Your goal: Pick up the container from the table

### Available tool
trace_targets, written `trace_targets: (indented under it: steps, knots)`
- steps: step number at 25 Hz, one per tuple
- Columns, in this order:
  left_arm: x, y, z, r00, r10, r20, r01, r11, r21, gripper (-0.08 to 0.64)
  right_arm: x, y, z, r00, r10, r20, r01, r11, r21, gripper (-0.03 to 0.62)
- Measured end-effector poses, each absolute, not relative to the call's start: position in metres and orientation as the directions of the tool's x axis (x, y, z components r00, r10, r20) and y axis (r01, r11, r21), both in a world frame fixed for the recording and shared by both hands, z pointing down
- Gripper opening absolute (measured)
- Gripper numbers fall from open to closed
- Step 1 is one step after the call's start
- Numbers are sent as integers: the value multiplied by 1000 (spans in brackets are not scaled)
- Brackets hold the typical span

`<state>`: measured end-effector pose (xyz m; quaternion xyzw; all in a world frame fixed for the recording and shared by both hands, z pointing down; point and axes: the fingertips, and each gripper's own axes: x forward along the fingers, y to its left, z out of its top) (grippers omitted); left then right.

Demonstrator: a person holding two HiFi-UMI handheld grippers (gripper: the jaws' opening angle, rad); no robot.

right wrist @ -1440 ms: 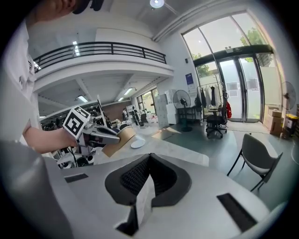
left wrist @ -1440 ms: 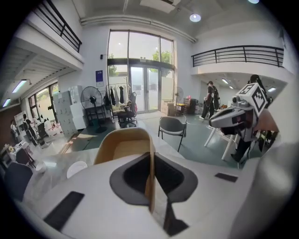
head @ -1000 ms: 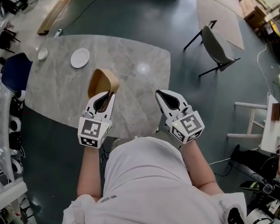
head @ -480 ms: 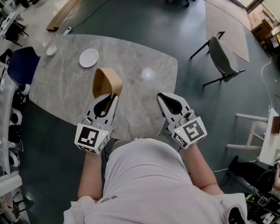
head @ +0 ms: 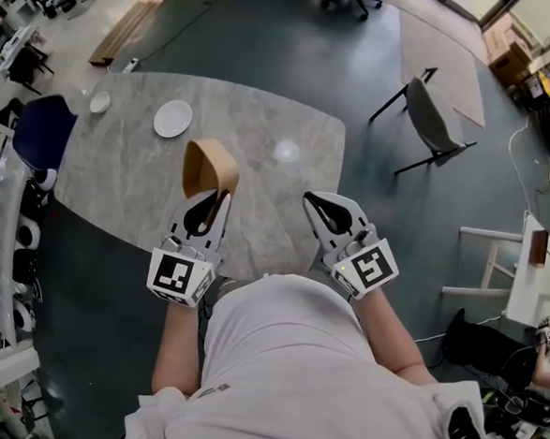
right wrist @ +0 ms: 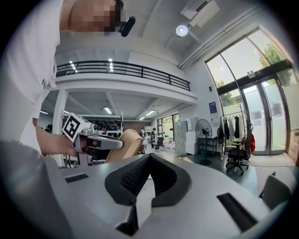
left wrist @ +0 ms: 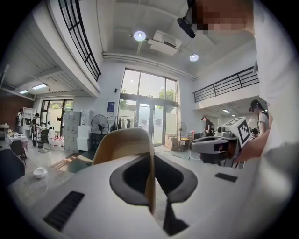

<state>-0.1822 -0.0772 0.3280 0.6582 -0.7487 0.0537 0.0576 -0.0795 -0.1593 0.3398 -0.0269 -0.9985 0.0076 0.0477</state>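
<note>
Big hall w/ dark green floor; a grey marble bench [head: 264,110] takes up the upper left of the head view. L tongs [head: 218,199] are clamped on a tan container [head: 211,167]: the L gripper view shows its thin side wall pinched btwn the pads, the rest curving up beyond the tips. In the head view the container sits over the near part of the bench. R tongs [head: 314,203] are closed tight, pads meeting at the tip w/ nothing btwn them. They hang over the bench's near edge, apart from the container and to its right. Farther back on the bench are a white plate [head: 173,119] and a small white bowl [head: 99,104], near each other. Grey chair [head: 432,117] stands on the floor past the bench's right end, blue chair [head: 39,132] at its left end.
</note>
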Motion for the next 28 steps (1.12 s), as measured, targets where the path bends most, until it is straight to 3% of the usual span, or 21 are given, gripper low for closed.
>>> trace_targets:
  steps: [28]
  knots:
    - [-185,-81,348,-110,-975,192,-993,115,15,21,-79,-168,357,-990,32,136,21,996,-83,9]
